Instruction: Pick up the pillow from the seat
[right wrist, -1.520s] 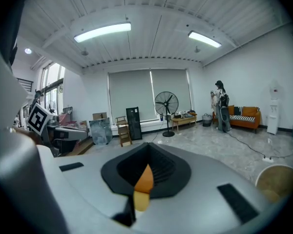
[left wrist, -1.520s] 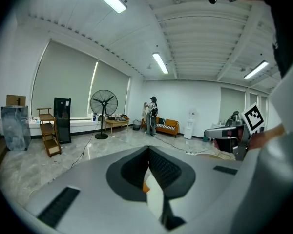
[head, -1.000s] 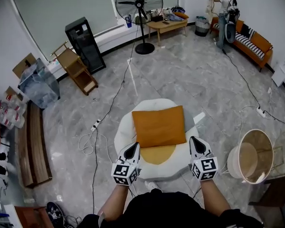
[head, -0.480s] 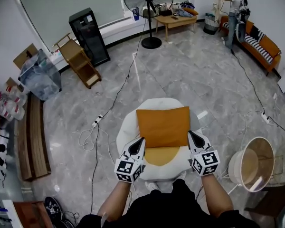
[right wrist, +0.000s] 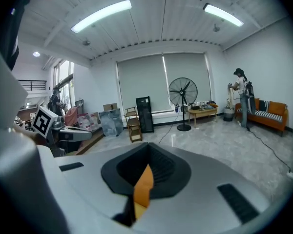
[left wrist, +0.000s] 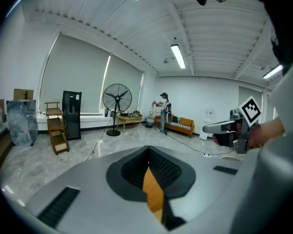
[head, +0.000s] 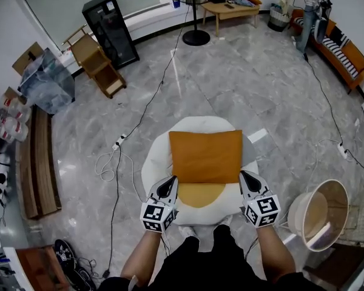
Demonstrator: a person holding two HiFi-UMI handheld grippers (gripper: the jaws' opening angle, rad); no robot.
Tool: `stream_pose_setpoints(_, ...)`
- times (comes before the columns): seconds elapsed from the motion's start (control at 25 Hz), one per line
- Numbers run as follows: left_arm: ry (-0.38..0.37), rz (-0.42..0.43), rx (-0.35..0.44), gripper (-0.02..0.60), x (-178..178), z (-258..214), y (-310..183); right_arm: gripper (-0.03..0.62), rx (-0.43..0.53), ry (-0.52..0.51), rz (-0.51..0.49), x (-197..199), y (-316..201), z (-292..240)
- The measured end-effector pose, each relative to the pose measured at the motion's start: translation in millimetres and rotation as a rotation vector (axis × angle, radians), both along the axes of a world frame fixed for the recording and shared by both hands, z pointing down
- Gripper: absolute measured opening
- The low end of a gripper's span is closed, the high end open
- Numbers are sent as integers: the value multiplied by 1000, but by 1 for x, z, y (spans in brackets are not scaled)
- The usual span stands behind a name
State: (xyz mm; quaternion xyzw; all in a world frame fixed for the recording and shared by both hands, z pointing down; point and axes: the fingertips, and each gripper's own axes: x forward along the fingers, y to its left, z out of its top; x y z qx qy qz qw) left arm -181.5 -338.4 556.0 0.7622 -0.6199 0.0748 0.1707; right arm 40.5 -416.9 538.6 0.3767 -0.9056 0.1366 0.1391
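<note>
An orange pillow (head: 206, 156) lies flat on a round white seat (head: 153, 165), over a mustard seat pad (head: 200, 194). My left gripper (head: 171, 180) is shut, with its tip at the pillow's near left corner. At the near right corner sits my right gripper (head: 243, 176), also shut. In the left gripper view the jaws (left wrist: 148, 152) meet in a line, and a sliver of the pillow (left wrist: 153, 191) shows below them. The right gripper view shows the same: closed jaws (right wrist: 147, 152) with an orange strip of the pillow (right wrist: 143, 186) beneath. I cannot tell whether either tip touches the fabric.
A pale round basket (head: 320, 214) stands on the floor right of the seat. Cables and a power strip (head: 117, 143) run along the left. A black cabinet (head: 110, 28), a wooden shelf (head: 98, 65) and a fan base (head: 196, 38) stand farther off. A person stands by an orange sofa (head: 346, 53).
Both grippers have moved forward and down, from short of the seat's near edge to the pillow's near corners. Their jaws stay closed. The pillow has not moved.
</note>
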Motion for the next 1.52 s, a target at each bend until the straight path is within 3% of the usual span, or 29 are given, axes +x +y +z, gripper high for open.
stream_pose_setpoints(0.36, -24, -96, -131, 12, -10, 84, -31, 12, -101, 79, -9, 16, -40, 90)
stream_pose_setpoints(0.4, -23, -106, -155, 15, -12, 98, -33, 59, -121, 90, -21, 15, -42, 104)
stream_pose_setpoints(0.44, -12, -109, -180, 87, -12, 111, -34, 156, -150, 94, -34, 14, -44, 119)
stream_pose_setpoints(0.52, 21, -108, -221, 360, -12, 137, -37, 308, -210, 92, -45, 12, -47, 147)
stream_pose_setpoints(0.72, 29, -155, -281, 545, -25, 200, -50, 586, -317, 82, -13, 12, -64, 217)
stream_pose_setpoints(0.84, 34, -157, -326, 597, -28, 241, -56, 589, -362, 107, 15, 20, -69, 262)
stream_pose_setpoints(1.16, 51, -169, -454, 597, -39, 358, -76, 589, -527, 129, 83, 45, -93, 388)
stream_pose_setpoints(1.52, 41, -95, -578, 595, -56, 475, -98, 589, -660, 158, 62, 60, -118, 512)
